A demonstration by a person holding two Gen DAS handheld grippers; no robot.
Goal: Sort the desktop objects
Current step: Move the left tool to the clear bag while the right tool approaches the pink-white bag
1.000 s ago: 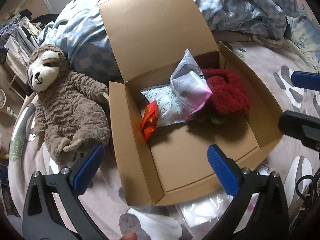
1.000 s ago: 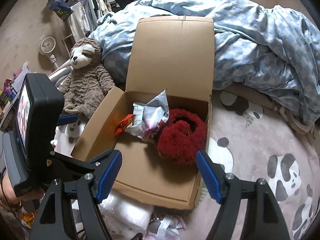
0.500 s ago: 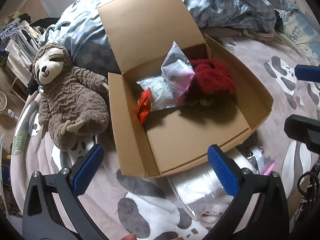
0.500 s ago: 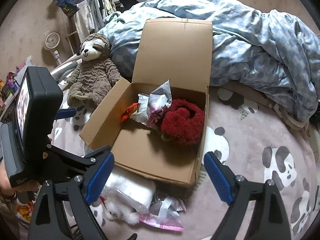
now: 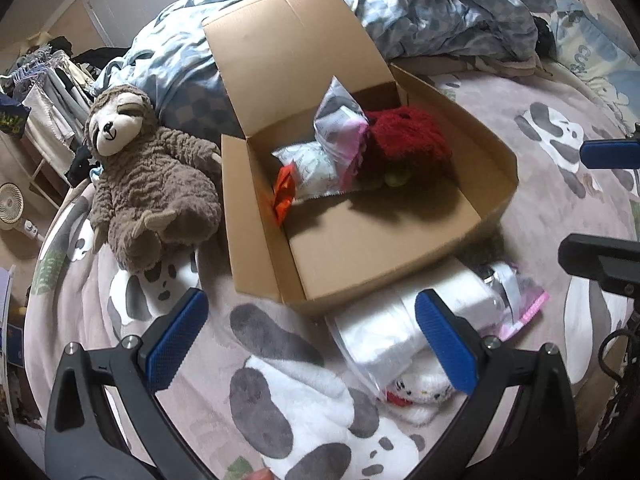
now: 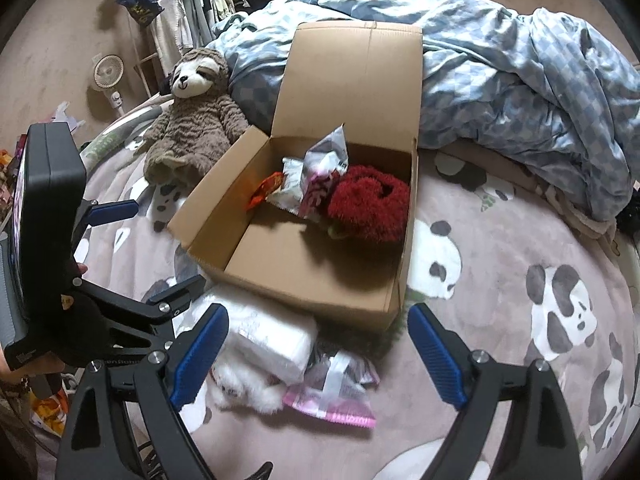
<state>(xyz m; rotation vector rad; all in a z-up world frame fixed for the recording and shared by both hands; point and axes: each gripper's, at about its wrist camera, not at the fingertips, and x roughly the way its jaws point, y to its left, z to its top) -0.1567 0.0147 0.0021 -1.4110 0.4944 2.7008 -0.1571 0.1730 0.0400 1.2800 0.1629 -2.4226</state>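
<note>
OK, left to right. Sloth plush (image 5: 148,176) sits on the panda blanket (image 5: 280,412), just beside the left wall of the cardboard box (image 5: 256,216). Box lid flap is up, leaning back on the blue checked duvet (image 5: 440,12). Inside, along the far end: orange wrapper (image 5: 285,194) against the left wall, white snack packet (image 5: 310,170), pink-and-grey pouch (image 5: 340,128) propped up, red fuzzy item (image 5: 408,140) at right. Front half of the box floor is bare. On the blanket just in front of the box: clear bag of white stuff (image 6: 272,338), small white plush (image 6: 244,392) partly under it, pink-edged pouch (image 6: 336,392) to its right. Left gripper (image 5: 312,338): jaws wide apart, nothing between them, over the blanket in front of the box. Right gripper (image 6: 318,354): jaws have just been opening, now wide, nothing clamped, over the clear bag and pouch.
</note>
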